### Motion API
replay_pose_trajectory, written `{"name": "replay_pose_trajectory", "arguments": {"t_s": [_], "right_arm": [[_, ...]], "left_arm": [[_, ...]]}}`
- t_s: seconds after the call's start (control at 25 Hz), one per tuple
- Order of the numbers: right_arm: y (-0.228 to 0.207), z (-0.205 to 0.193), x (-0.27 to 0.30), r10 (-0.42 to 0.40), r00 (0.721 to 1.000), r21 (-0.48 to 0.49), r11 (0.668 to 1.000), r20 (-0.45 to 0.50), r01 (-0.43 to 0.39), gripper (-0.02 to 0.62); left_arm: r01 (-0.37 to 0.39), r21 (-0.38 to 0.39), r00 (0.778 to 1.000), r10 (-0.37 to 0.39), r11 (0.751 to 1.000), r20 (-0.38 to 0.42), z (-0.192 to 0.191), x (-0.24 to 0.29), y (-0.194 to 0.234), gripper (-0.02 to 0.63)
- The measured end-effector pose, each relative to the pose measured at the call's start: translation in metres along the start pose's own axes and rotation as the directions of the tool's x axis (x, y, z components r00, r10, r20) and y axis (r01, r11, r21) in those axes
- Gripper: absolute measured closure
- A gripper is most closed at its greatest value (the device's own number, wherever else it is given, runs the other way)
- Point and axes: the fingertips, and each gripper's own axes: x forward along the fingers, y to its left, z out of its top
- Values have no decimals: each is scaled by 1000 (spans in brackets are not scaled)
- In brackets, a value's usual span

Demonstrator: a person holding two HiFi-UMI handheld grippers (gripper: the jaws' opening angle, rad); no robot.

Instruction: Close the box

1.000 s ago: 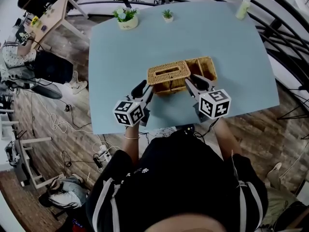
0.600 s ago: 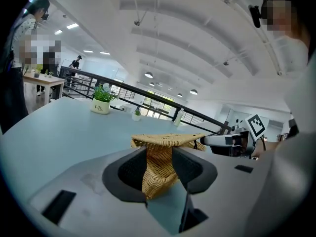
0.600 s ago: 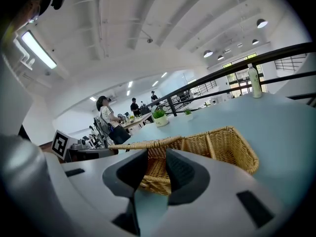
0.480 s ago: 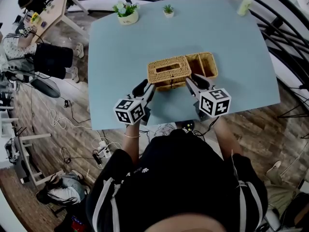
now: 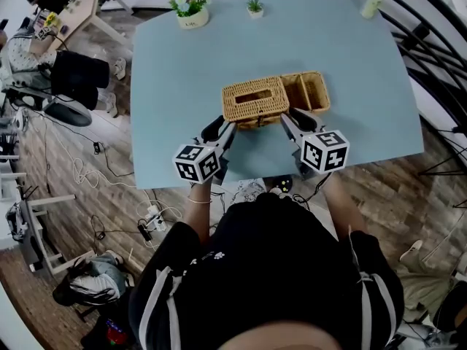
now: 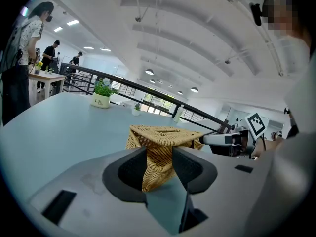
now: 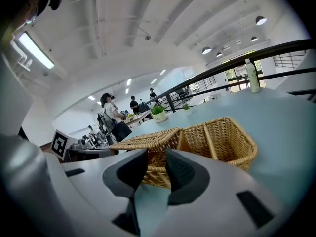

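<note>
I judge the job nearly done. The lid [image 5: 255, 100] lies over the larger section of the wicker box [image 5: 244, 122], which sits mid-way across the pale blue table [image 5: 175, 71], at 12 o'clock from my two grippers. In both gripper views the lid looks level on the rim, though I can't tell whether it is seated all the way round. The smaller compartment [image 5: 310, 92], at 3 o'clock of the lid, stands open with no cover of its own in sight. What is left, as I read it, is at most a final press and backing the tools off.

The left gripper [image 5: 223, 127] is at the box's 7 o'clock corner. Its jaws are wide apart and that corner is framed in the gap just ahead, with nothing pinched. The right gripper [image 5: 290, 119] is at 5 o'clock. Its jaws are parted more narrowly and the front wall shows between them, unclamped.

The box is tan woven cane, rectangular, with a ribbed weave and a braided rim. A long slot [image 5: 253, 94] runs through the lid. I expect it to be light, slightly springy and rough enough to hold. The table is smooth and matte, and the jaw pads are dark and rounded.
</note>
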Motion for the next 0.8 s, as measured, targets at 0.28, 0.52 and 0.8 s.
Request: {"name": "replay_pose_trajectory", "arguments": {"t_s": [0.28, 0.52, 0.8], "right_arm": [[-3, -7, 1, -4, 1000, 7, 1000, -17, 4, 483], [-6, -13, 2, -4, 1000, 11, 1000, -25, 4, 485], [-4, -13, -3, -4, 1000, 13, 1000, -28, 4, 485]], "left_arm": [[-5, -18, 1000, 4, 1000, -21, -9, 2, 1, 466], [-12, -19, 999, 11, 1000, -38, -17, 4, 2, 466], [-14, -25, 999, 13, 1000, -50, -22, 2, 0, 466]]}}
